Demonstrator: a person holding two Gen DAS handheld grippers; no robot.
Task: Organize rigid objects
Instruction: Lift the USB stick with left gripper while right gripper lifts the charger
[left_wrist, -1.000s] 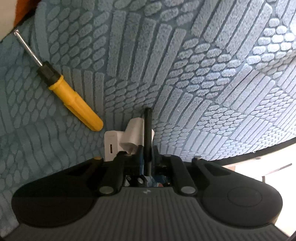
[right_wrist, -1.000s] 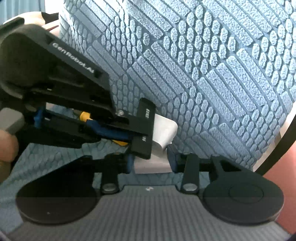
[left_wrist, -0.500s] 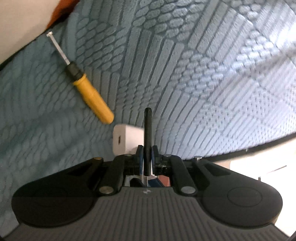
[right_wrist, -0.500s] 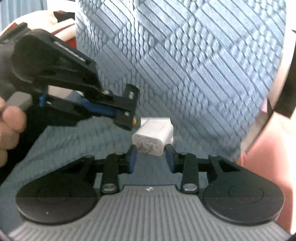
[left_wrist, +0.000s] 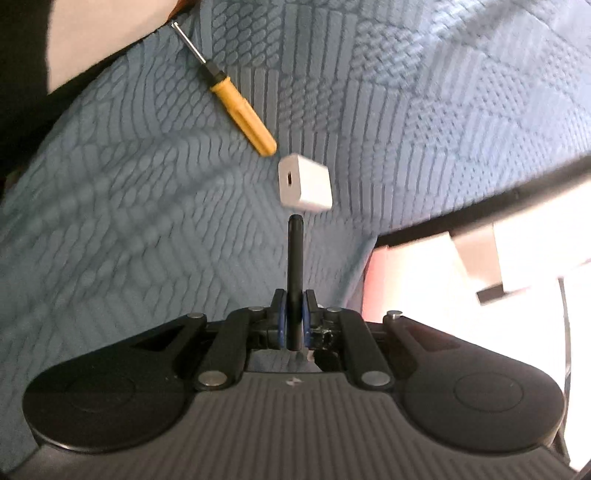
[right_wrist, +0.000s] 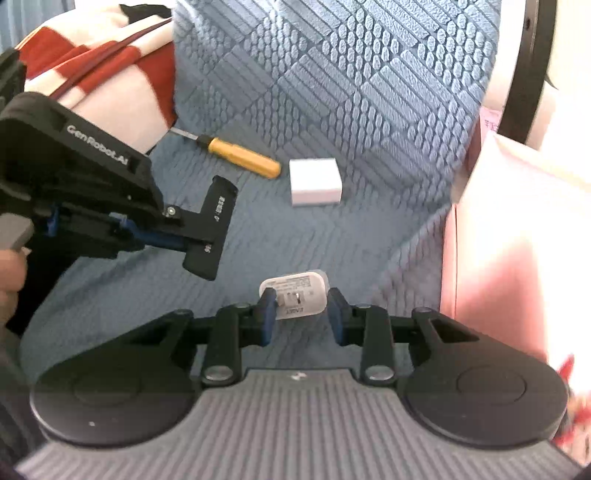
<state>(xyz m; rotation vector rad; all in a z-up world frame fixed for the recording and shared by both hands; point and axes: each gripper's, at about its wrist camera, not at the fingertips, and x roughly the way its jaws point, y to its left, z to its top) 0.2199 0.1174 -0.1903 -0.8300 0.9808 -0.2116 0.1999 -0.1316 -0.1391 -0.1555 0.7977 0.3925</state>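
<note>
surface: blue textured fabric (right_wrist: 369, 92) | right: pink, brightly lit

Blue textured cloth (right_wrist: 369, 92), red-white fabric (right_wrist: 110, 66)

**Task objects on blue textured cloth**

Yellow-handled screwdriver (right_wrist: 239, 156) lies flat, upper left of centre, metal shaft pointing left. White charger cube (right_wrist: 315, 181) sits just right of its handle end, not touching. Second white plug adapter (right_wrist: 295, 298), prongs and label facing camera, lower centre. Thin black flat piece (left_wrist: 294, 280) stands edge-on at centre of left view.
</note>
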